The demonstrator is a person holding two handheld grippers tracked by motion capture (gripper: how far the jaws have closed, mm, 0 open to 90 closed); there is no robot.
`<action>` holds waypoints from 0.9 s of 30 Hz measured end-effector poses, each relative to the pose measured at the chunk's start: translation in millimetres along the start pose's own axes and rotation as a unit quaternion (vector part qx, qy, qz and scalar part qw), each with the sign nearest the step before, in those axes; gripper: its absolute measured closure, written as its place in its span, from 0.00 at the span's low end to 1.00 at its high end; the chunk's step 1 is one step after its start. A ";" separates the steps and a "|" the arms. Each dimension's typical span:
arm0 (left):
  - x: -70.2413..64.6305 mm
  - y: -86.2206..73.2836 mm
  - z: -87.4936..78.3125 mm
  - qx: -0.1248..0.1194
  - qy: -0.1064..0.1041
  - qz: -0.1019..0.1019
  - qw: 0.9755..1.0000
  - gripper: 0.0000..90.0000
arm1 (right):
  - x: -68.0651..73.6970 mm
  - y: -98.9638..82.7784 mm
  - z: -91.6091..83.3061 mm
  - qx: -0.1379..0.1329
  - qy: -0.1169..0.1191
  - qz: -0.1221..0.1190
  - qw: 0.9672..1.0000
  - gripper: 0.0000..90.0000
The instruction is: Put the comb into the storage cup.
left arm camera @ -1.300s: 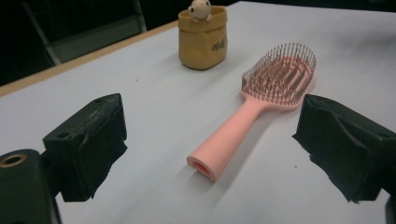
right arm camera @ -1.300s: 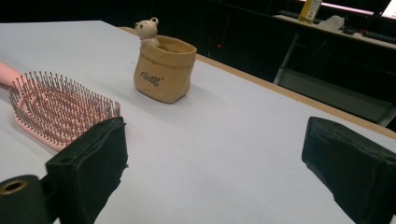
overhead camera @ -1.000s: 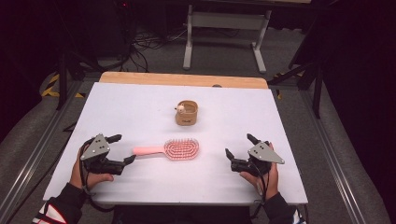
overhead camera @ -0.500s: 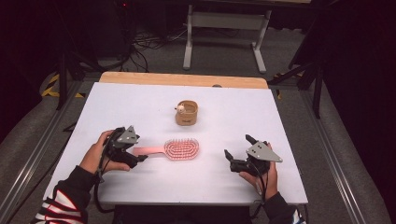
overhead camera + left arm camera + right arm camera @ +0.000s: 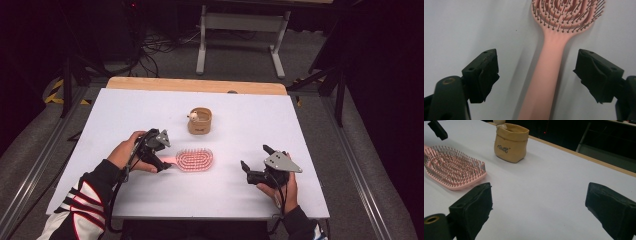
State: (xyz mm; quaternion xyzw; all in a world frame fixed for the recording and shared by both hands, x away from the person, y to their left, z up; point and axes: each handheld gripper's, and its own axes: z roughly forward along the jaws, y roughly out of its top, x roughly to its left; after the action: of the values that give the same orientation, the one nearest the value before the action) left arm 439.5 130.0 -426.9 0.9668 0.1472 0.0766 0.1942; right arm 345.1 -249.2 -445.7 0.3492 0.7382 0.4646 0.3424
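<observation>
While the left gripper's (image 5: 537, 75) jaws stand apart, the hairbrush (image 5: 549, 72) handle lies untouched between them.

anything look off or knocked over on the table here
Nothing stands out. The pink hairbrush lies flat, bristles up, its handle between the open jaws of the left gripper, not yet clamped. The small tan pouch stands upright behind it. The right gripper is open over bare table.

We see bare surface (image 5: 280, 125) between the pink hairbrush (image 5: 195, 160) and the right gripper (image 5: 255, 162), wide enough to pass. Far of the brush, the tan pouch (image 5: 200, 121) stands in the way.
</observation>
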 end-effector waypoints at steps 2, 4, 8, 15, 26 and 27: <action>0.8 5.3 3.8 0.014 -0.007 0.011 1.000 0.25 | 0.1 0.3 -0.7 -0.002 0.000 0.000 1.000 0.09; 1.6 9.7 7.3 0.022 -0.014 0.017 1.000 0.29 | 0.4 0.5 -0.9 -0.002 0.000 -0.002 1.000 0.09; 3.1 14.3 13.3 0.031 -0.025 0.019 0.999 0.38 | 0.3 0.3 -0.4 0.001 0.000 -0.003 1.000 0.09; 3.4 16.7 19.2 0.034 -0.043 0.026 0.998 0.53 | -1.1 0.1 -0.8 -0.001 0.001 -0.001 1.000 0.09; -0.3 21.1 17.6 0.048 -0.061 0.067 0.995 0.75 | 1.5 -0.1 1.1 0.007 0.005 -0.009 1.000 0.10; -0.3 21.1 17.6 0.048 -0.061 0.067 0.995 0.77 | 1.5 -0.1 1.1 0.007 0.005 -0.009 1.000 0.10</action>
State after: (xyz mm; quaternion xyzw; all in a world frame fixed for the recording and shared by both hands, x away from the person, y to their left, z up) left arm 448.2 105.1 -434.6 0.9855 0.0739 0.0235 0.1508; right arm 345.2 -247.5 -446.4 0.3431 0.7462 0.4578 0.3404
